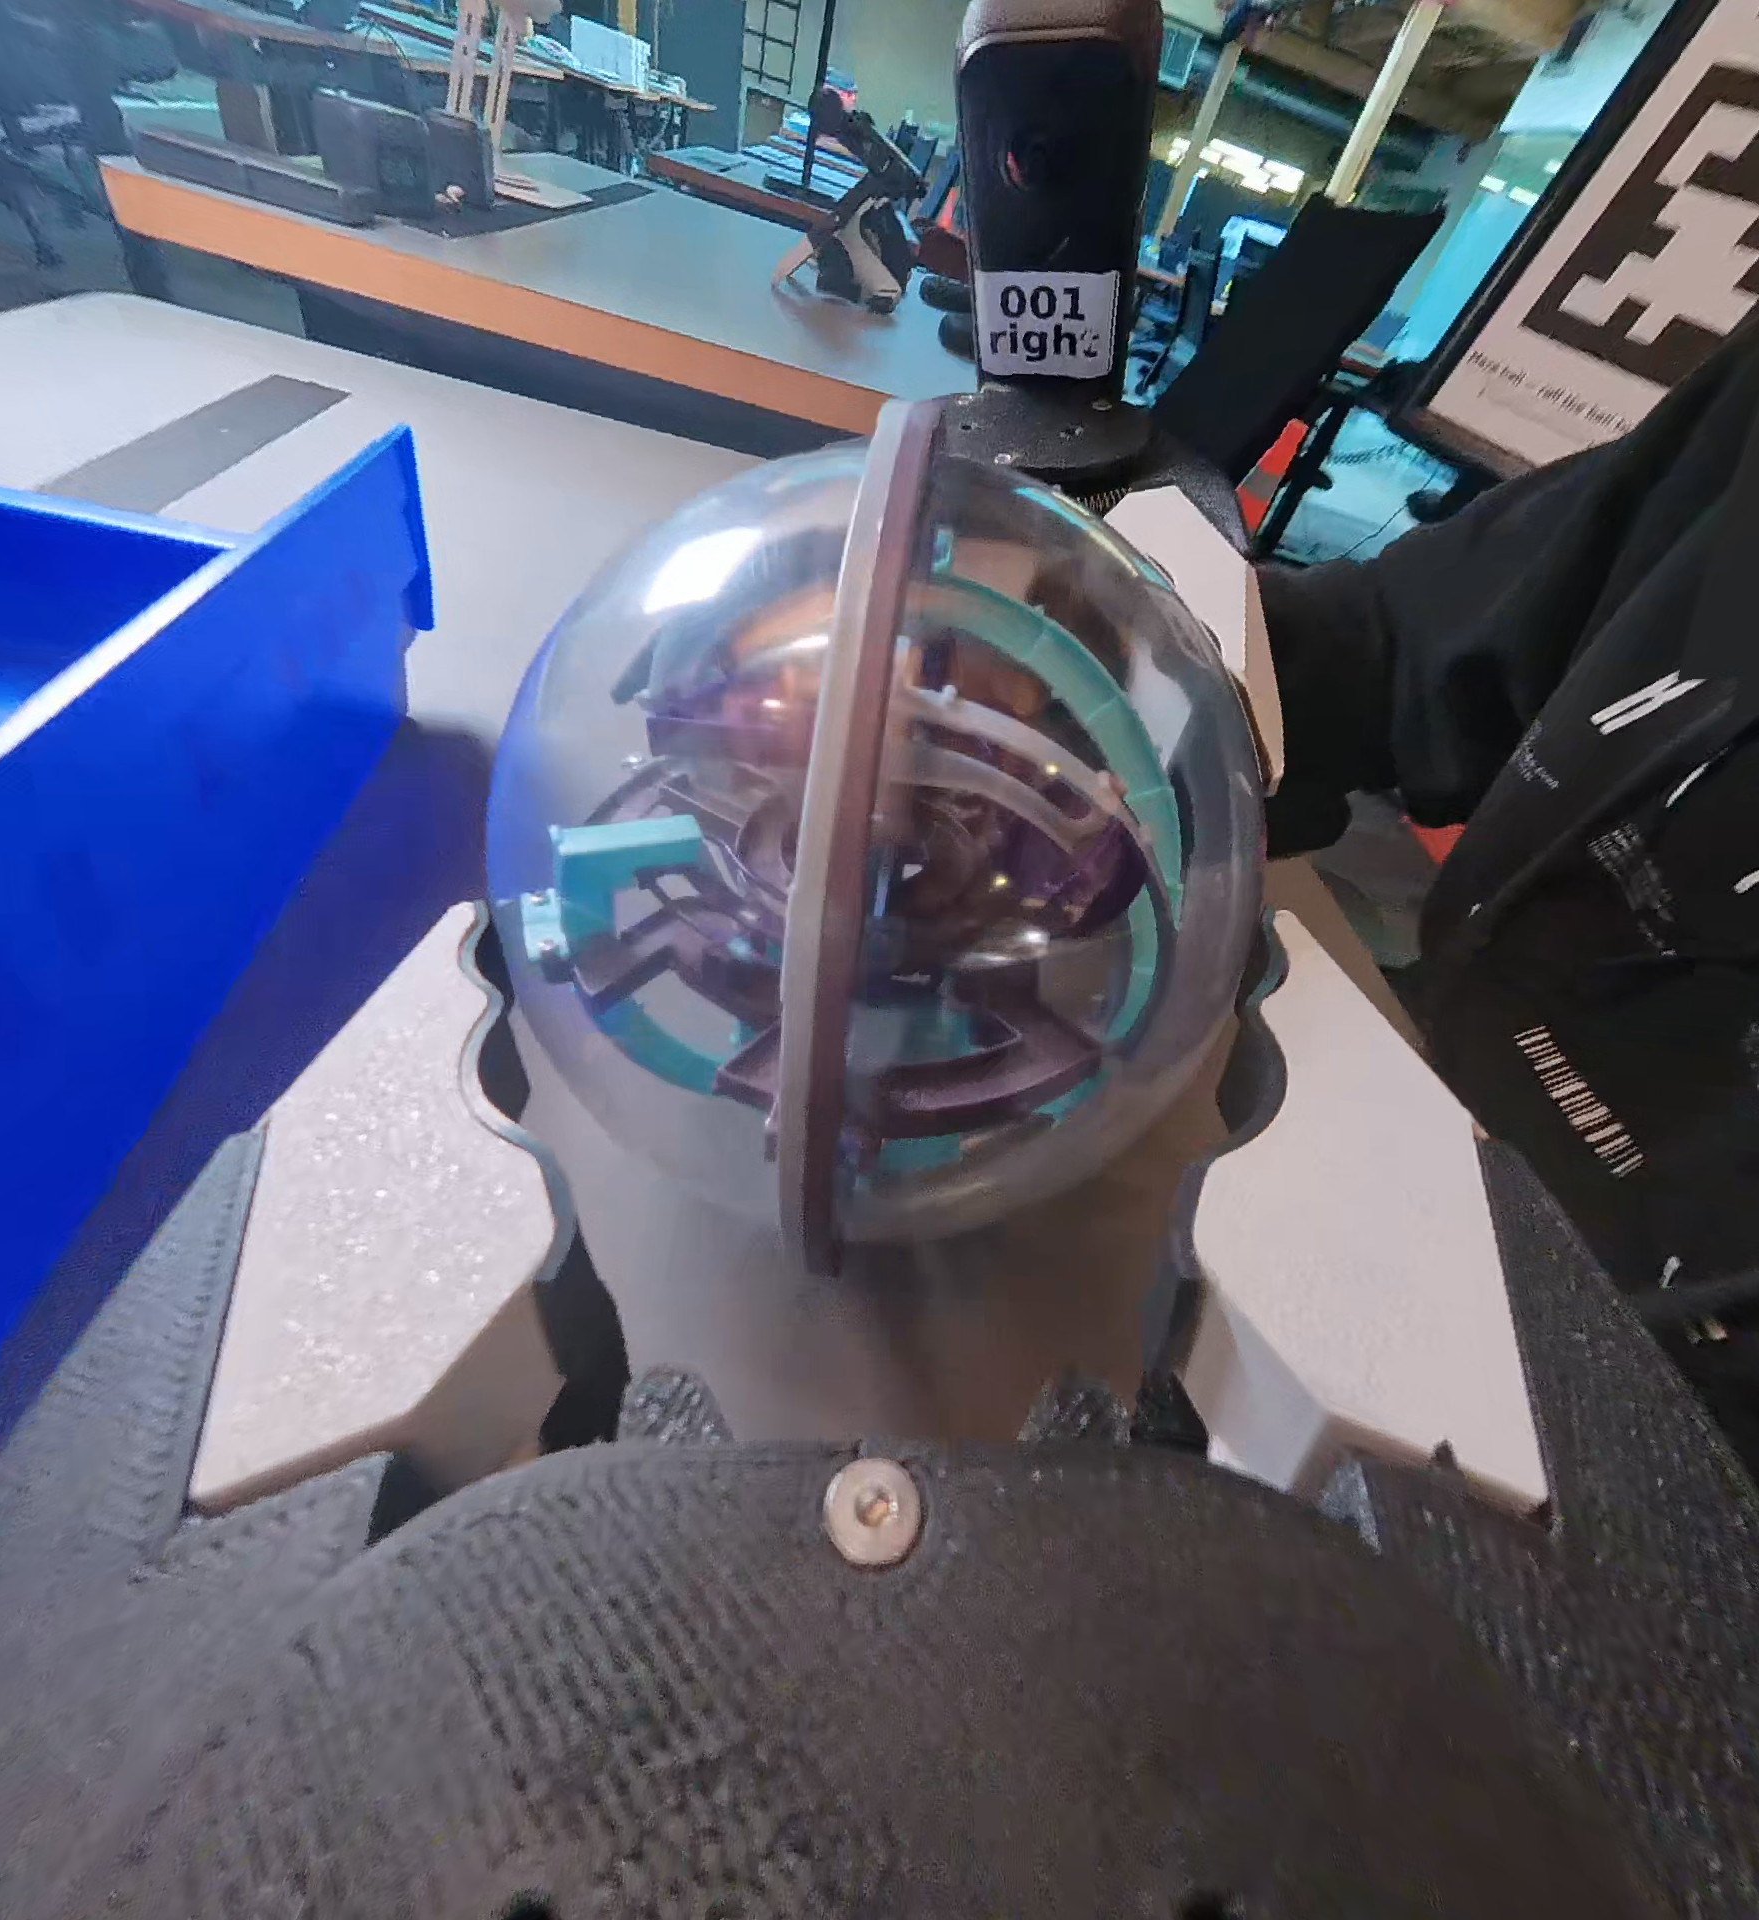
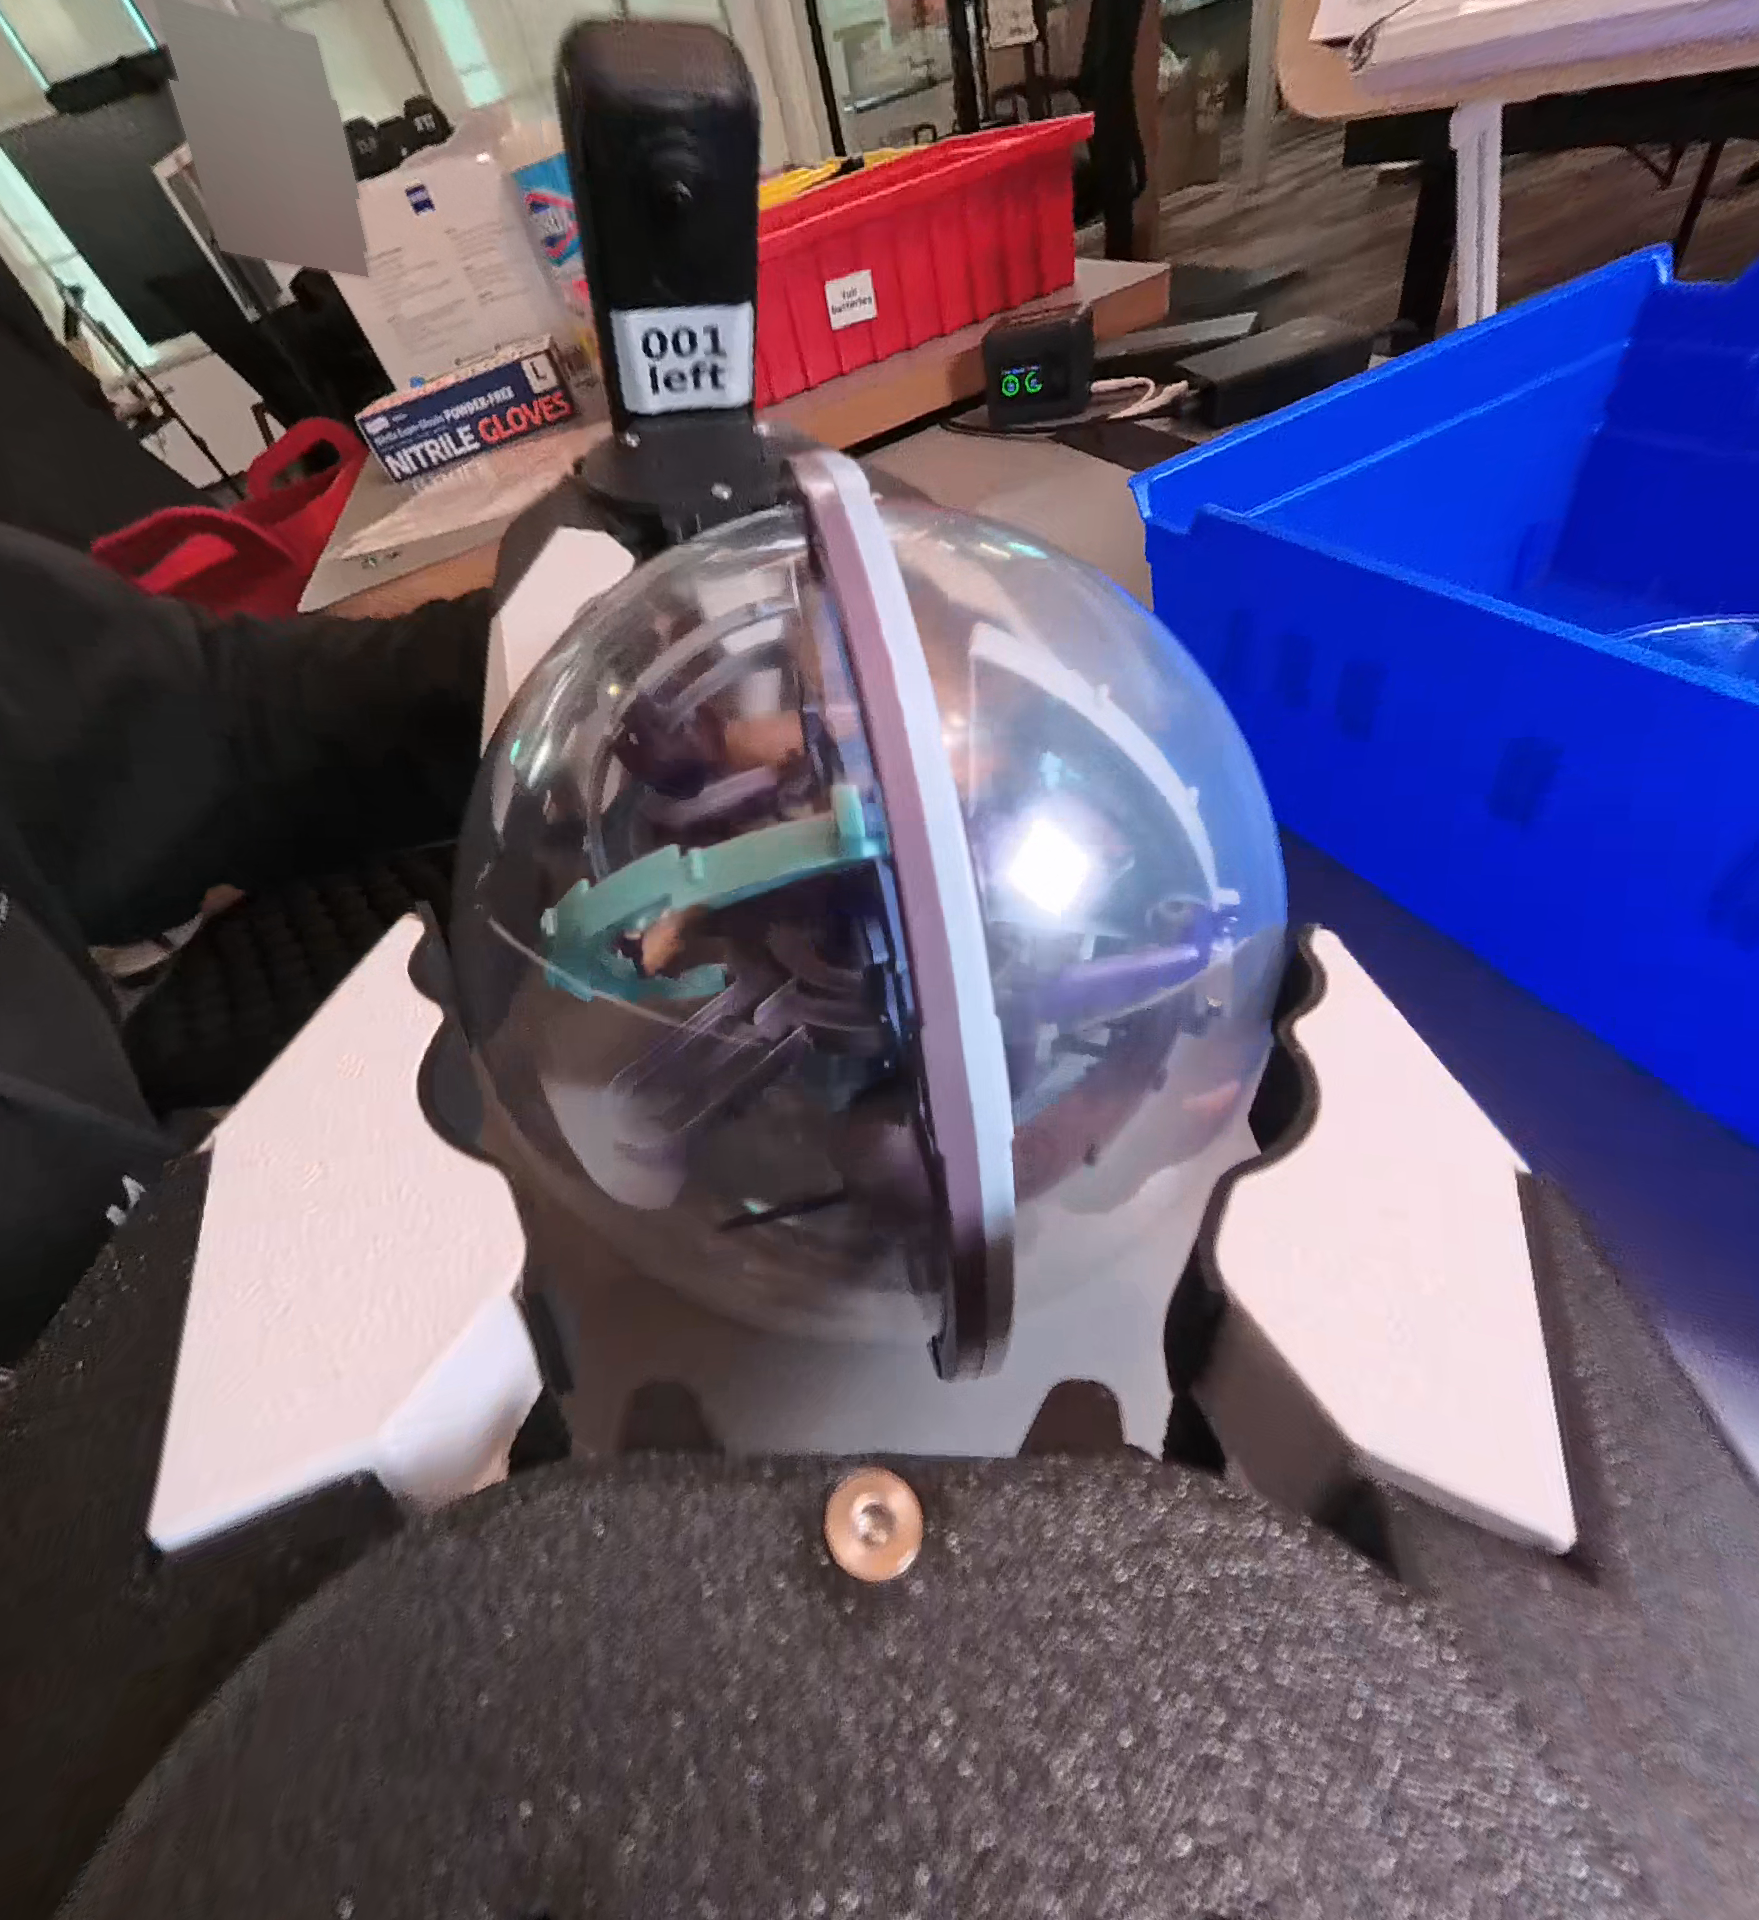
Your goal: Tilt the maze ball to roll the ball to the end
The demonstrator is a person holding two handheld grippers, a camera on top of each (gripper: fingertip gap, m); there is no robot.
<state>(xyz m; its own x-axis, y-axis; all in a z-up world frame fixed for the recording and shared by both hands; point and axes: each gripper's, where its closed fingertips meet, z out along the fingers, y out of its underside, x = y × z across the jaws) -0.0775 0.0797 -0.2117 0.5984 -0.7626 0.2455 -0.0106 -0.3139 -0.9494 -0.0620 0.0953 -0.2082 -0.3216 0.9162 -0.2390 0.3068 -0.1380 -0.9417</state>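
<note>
The big blue bin (image 1: 158, 790) sits on the pale table (image 1: 563, 457), just beside the thing you are holding. From your right tool's camera it is on the right (image 2: 1477, 727), and its near wall is close to the ball.

Next comes the maze ball (image 1: 875, 862). It is a clear round shell with a dark ring running up and down its middle. Inside you can see green and purple tracks. You hold it up above the table, between your two tools, which face each other. From the other side it looks the same (image 2: 854, 914), only a bit blurry.

Your left gripper (image 1: 870, 997) has its two white fingers (image 1: 376, 1174) spread wide, and they press on both sides of the maze ball. Your right gripper (image 2: 854, 1029) does the same from the far side, its fingers (image 2: 335, 1216) hugging the shell. So both tools are clamped on the maze ball.

Your black sleeve (image 1: 1581, 727) shows beside the ball.

The little ball inside the maze is too small and blurry to find.
</note>
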